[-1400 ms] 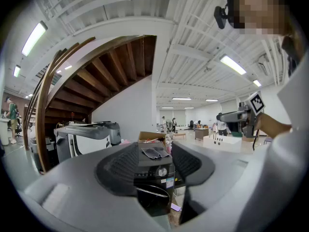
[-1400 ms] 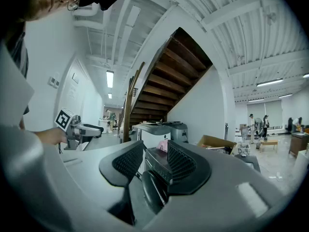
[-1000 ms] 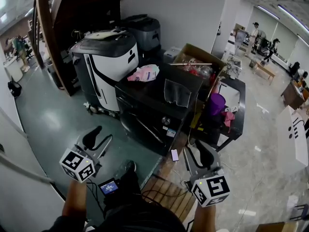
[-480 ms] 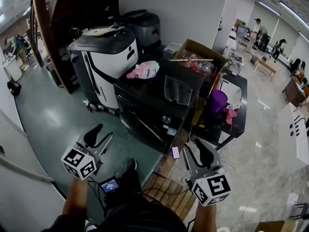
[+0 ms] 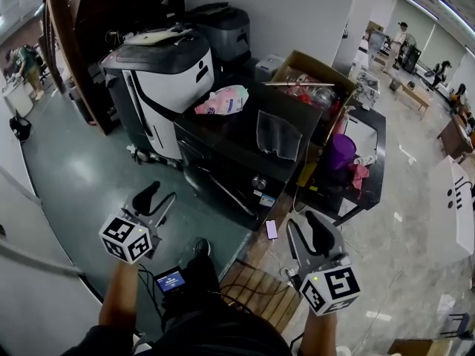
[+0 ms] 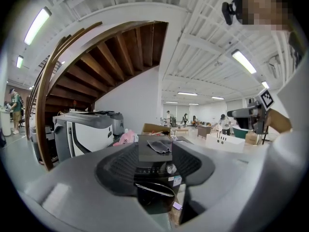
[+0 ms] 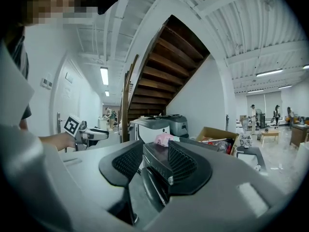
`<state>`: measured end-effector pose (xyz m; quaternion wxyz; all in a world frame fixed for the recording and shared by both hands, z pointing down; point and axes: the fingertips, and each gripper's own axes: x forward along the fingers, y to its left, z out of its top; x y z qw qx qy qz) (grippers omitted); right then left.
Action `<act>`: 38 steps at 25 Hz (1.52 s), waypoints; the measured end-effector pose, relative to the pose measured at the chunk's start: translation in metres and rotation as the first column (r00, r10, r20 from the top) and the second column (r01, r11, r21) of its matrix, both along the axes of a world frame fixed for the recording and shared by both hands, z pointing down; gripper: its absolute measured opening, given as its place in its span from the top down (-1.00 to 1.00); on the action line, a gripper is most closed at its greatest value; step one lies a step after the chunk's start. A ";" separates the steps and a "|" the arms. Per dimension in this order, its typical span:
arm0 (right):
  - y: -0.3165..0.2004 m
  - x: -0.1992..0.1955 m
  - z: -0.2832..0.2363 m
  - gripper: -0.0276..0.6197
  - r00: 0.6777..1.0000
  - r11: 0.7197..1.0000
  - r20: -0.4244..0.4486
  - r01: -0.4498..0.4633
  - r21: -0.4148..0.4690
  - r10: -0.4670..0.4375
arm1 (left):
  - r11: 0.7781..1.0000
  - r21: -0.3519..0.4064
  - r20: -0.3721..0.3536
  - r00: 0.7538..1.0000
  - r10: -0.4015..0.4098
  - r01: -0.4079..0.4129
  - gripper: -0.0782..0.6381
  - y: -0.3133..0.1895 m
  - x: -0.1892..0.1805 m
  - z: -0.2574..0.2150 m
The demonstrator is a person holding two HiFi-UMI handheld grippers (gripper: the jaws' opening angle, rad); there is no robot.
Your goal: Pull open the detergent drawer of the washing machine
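Observation:
The black front-loading washing machine (image 5: 223, 136) stands mid-frame in the head view, with a round knob (image 5: 257, 182) on its dark front panel. I cannot pick out the detergent drawer on that panel. My left gripper (image 5: 148, 197) hovers over the green floor, left of the machine and well short of it. Its jaws are drawn together with nothing in them. My right gripper (image 5: 318, 230) hangs near the machine's front right corner, apart from it, jaws close together and empty. The machine (image 6: 154, 175) shows through the narrow slot of the left gripper (image 6: 155, 151), and likewise through the right gripper (image 7: 155, 153).
A pink bag (image 5: 223, 100) and a grey cloth (image 5: 278, 134) lie on the washer's top. A white and black machine (image 5: 167, 87) stands to its left, a cardboard box (image 5: 312, 84) behind. A phone (image 5: 270, 229) and a wooden pallet (image 5: 256, 291) lie by my feet.
Both grippers have moved a little forward toward the washing machine, the left one more. Their jaws look the same as before.

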<state>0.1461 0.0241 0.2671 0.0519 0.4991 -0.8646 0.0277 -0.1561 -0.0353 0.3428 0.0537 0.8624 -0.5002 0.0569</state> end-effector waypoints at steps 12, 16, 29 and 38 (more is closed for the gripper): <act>-0.047 0.002 0.017 0.47 1.000 0.999 -0.003 -0.015 -0.044 0.015 | 0.999 -0.038 -0.029 0.999 -0.017 0.016 0.13 -0.063 -0.007 0.017; -0.061 0.005 0.023 0.47 1.000 0.998 0.001 -0.025 -0.057 0.025 | 0.998 -0.053 -0.026 0.999 -0.020 0.019 0.13 -0.084 -0.008 0.025; -0.103 0.011 0.041 0.47 0.998 0.994 0.020 -0.049 -0.102 0.051 | 0.994 -0.104 -0.032 0.999 -0.027 0.023 0.13 -0.145 -0.009 0.048; -0.126 0.005 0.052 0.47 0.998 0.989 0.014 -0.056 -0.135 0.058 | 0.988 -0.155 -0.057 0.998 -0.029 0.020 0.13 -0.183 -0.015 0.073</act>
